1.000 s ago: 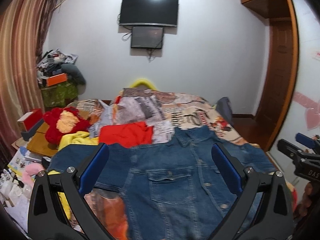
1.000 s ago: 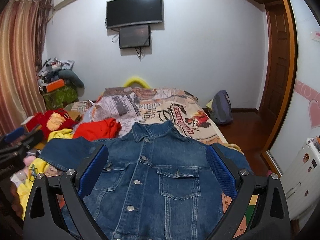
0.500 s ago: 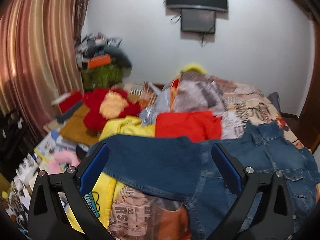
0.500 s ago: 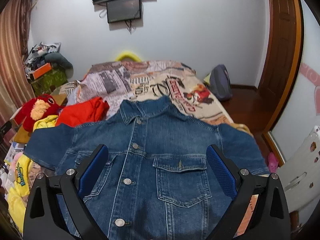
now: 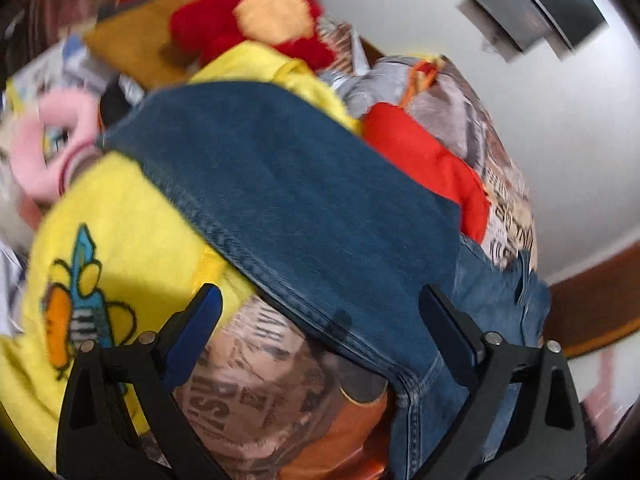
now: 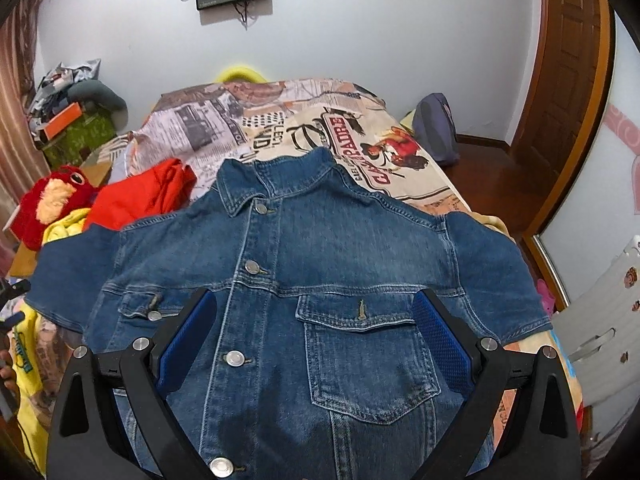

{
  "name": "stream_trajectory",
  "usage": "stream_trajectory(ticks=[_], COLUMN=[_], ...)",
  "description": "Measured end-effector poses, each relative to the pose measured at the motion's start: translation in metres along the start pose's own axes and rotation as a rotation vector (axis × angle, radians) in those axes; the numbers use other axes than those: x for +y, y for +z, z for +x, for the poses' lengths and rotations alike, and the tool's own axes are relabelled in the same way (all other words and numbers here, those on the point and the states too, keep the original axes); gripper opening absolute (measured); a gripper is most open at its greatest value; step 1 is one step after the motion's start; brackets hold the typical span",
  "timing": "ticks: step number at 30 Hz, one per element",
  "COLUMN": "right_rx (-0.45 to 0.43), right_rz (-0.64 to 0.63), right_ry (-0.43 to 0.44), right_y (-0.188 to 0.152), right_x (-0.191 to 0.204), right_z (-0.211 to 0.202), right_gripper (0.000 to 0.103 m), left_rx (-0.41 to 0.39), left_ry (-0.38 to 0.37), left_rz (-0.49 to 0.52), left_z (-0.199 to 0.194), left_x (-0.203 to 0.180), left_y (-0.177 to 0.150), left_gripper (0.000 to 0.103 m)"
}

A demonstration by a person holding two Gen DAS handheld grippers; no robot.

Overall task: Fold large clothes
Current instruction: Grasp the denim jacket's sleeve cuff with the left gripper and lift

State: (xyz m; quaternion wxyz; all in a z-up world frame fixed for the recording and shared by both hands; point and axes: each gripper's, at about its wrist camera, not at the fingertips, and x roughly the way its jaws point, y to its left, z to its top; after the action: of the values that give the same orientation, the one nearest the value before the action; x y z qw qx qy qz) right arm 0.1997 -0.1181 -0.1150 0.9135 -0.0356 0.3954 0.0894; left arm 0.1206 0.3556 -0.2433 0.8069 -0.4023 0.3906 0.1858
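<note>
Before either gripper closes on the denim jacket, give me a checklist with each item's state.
1. Denim jacket spread front-up on the bed, buttoned, collar at the far end: ok.
2. Left gripper open, the jacket's sleeve lying ahead between its fingers: ok.
3. Right gripper open above the chest pocket, gripping nothing: ok.
4. Sleeve free of other laundry: not ok; it lies over the yellow garment, and the red garment sits beside it.
5. Left view sharp enough to aim: not ok, it is blurred and tilted.
6. Jacket's lower hem flat: cannot tell, out of view.
</note>
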Motion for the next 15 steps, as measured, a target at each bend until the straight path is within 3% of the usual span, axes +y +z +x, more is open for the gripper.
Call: stream_trajectory(ticks=[8,10,13,15], right_rx=[0.029,0.033,0.025,0.015], right_rz=[-0.028,-0.035,-0.043,-0.047], right_ry=[-0.023,-0.028,-0.034,-0.039], right_y=[0.001,0.001,0.001,0.001], right_x=[0.007,0.009,0.011,0.012], right_z=[0.013,0.013,0.012,0.009], right_gripper=[0.098,0.098,0.098,0.098], left_rx=[0.0,-0.037,-0.06,-0.07], left_ry=[-0.113,-0.066,0.04,0.133], left_rz=[-0.196,-0.165,-0.091,-0.034], left_z=[0.019,0.017,0.021,0.025], left_x=[0.039,0.035,0.026,0.018], left_y=[0.025,0.034,0.045,0.05], left_gripper=[0.091,0.086,0.069,0.047])
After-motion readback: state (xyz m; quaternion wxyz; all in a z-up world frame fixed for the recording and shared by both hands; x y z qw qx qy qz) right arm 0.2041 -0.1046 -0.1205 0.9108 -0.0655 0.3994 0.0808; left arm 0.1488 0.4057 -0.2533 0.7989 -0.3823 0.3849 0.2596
